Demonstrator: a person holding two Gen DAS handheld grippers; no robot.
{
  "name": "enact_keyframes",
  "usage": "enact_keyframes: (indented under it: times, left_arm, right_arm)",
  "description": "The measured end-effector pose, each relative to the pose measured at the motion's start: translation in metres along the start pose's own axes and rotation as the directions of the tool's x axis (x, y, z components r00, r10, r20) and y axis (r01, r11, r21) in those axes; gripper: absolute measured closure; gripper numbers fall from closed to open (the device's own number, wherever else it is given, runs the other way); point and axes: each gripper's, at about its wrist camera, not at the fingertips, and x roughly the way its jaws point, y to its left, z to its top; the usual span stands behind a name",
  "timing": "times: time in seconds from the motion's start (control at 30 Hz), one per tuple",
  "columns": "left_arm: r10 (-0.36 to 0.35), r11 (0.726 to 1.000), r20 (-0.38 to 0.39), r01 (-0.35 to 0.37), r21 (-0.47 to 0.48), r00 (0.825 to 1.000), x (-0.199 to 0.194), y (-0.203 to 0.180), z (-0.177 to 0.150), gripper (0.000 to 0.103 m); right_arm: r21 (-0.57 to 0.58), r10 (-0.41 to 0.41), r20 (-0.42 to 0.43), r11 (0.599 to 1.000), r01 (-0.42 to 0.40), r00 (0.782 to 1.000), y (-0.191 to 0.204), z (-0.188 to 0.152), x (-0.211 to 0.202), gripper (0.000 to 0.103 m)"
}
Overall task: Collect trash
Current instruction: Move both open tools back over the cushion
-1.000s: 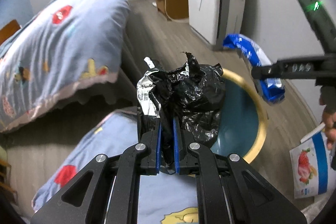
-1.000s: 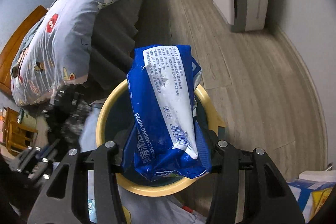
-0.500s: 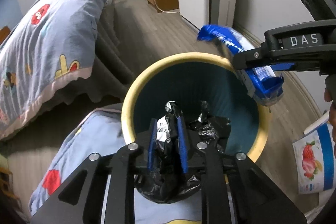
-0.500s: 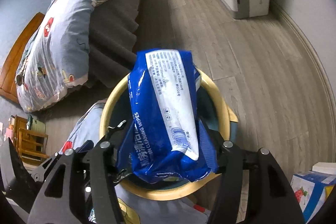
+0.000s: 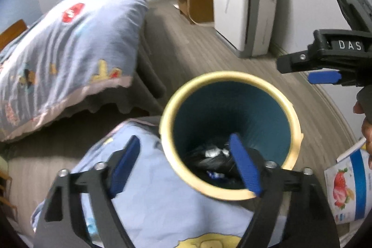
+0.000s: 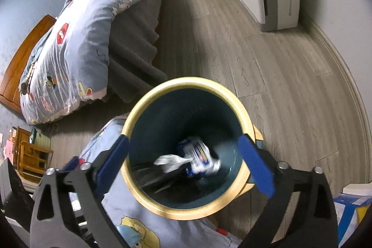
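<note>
1. Trash sits inside a round bin with a teal inner wall and pale yellow rim: crinkled black plastic bag, glossy blue wipes pack.
2. Left gripper and right gripper tilt down over it, jaws opening, nothing between them.

a home bedroom: bed under cartoon-print quilt, wood-plank floor, white air purifier

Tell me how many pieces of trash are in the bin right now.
2: a blue wipes pack and a crumpled black bag beside it at the bottom of the bin; more may be hidden underneath.
</note>
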Motion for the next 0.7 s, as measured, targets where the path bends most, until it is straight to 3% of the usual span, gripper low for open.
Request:
enact_keyframes:
  times: [0.37,0.7]
  left_arm:
    - [0.079,0.993,0.013,-0.078,-0.085,0.997,-0.07,0.053,-0.025,0.018]
    - [0.166,0.967,0.029,-0.157,-0.2,0.986,-0.15,0.107,-0.075,0.009]
  right_arm:
    - [-0.081,-0.001,0.057,0.997,0.005,0.998,0.041,-0.014,-0.038,0.006]
    - [-0.225,0.036,0.102,0.974,-0.012,0.994,0.117,-0.062,-0.073,0.006]
